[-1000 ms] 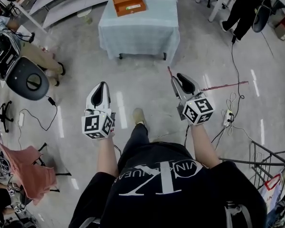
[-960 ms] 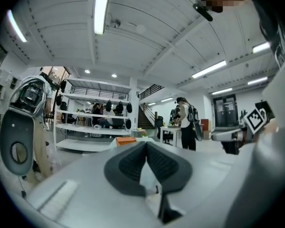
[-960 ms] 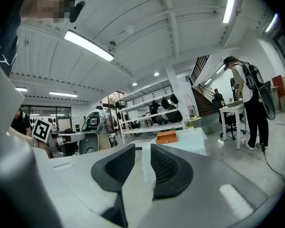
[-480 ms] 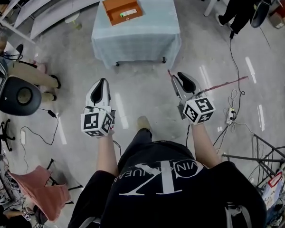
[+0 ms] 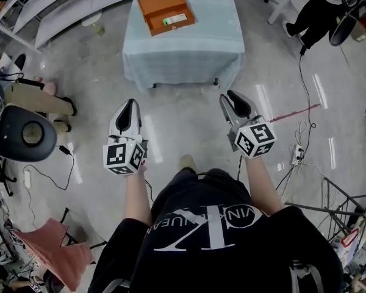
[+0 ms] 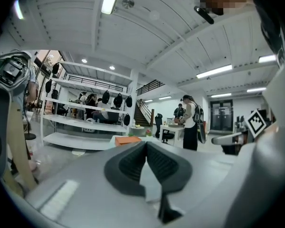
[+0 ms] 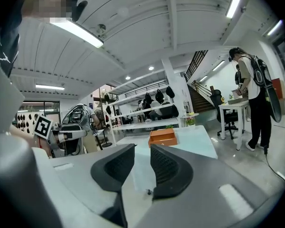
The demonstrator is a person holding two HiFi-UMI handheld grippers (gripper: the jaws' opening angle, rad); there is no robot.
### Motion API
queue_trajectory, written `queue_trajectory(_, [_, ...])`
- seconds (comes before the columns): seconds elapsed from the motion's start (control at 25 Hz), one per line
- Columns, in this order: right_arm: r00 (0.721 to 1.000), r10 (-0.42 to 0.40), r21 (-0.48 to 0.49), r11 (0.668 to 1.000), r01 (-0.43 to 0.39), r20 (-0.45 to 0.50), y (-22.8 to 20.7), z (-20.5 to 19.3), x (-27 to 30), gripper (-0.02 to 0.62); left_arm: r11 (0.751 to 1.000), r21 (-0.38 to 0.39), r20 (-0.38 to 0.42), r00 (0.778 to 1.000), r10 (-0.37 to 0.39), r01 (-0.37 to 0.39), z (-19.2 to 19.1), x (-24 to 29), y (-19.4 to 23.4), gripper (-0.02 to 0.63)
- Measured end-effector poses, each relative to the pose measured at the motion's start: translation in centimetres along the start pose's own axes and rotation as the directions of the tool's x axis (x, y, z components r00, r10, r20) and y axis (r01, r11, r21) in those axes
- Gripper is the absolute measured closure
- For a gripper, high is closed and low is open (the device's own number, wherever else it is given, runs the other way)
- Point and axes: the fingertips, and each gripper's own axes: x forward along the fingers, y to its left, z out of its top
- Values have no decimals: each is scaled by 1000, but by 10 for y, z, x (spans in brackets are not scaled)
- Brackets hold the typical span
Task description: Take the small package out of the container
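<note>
An orange container (image 5: 165, 11) sits toward the far left corner of the bench (image 5: 183, 50), with the small package (image 5: 175, 20) lying inside it. Both grippers hang over the floor, well short of the bench. The left gripper (image 5: 130, 105) has its fingers clenched on nothing. The right gripper (image 5: 230, 97) has its fingers released, slightly apart and empty.

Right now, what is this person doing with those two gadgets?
A person stands facing a cloth-covered table, holding a claw in each hand. The left claw is shut, the right claw slightly open; both are empty. The small package lies in the orange container on the table, some way ahead.
</note>
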Motion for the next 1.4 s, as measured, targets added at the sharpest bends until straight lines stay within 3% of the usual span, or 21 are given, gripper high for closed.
queue_trajectory(0.52, [999, 22, 9, 1000, -21, -46, -17, -3, 64, 489, 999, -32, -25, 999, 27, -27, -10, 42, 41, 606])
queue_trajectory(0.88, [992, 122, -29, 992, -123, -44, -46, 34, 184, 488, 997, -22, -7, 997, 75, -75, 12, 132, 89, 606])
queue_trajectory(1.4, [963, 206, -29, 976, -214, -175, -108, 45, 320, 488, 993, -57, -62, 993, 99, -102, 16, 267, 129, 606])
